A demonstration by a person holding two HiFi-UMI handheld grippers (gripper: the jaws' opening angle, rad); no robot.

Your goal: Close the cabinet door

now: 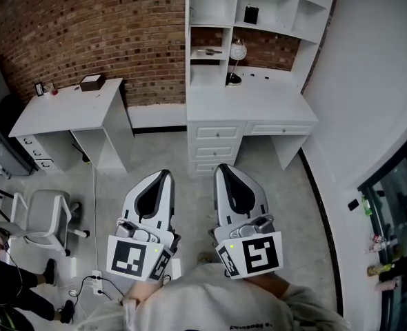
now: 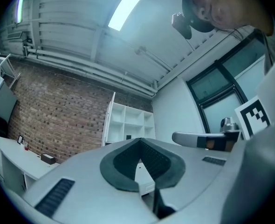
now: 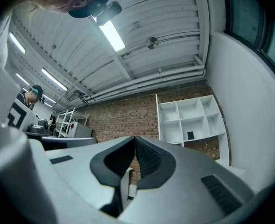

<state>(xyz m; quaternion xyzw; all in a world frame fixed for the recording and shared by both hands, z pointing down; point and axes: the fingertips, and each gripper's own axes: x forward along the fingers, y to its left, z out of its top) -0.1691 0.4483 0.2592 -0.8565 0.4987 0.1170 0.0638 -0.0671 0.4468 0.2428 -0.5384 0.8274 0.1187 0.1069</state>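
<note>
A white desk (image 1: pixel 248 105) with drawers (image 1: pixel 217 143) and an open shelf unit (image 1: pixel 259 5) stands ahead against the brick wall. The same shelf unit (image 2: pixel 128 125) shows in the left gripper view and again as shelf unit (image 3: pixel 189 118) in the right gripper view. I cannot make out an open door on it. My left gripper (image 1: pixel 164 173) and right gripper (image 1: pixel 222 166) are held side by side over the floor, short of the desk and pointing toward it. The left gripper (image 2: pixel 139 140) is shut and holds nothing. So is the right gripper (image 3: pixel 134 138).
A second white desk (image 1: pixel 65 109) with a dark box (image 1: pixel 92 82) stands at the left. A grey office chair (image 1: pixel 48 216) and a seated person (image 1: pixel 0 267) are at the lower left. A power strip (image 1: pixel 96 278) lies on the floor. A glass wall (image 1: pixel 396 205) runs along the right.
</note>
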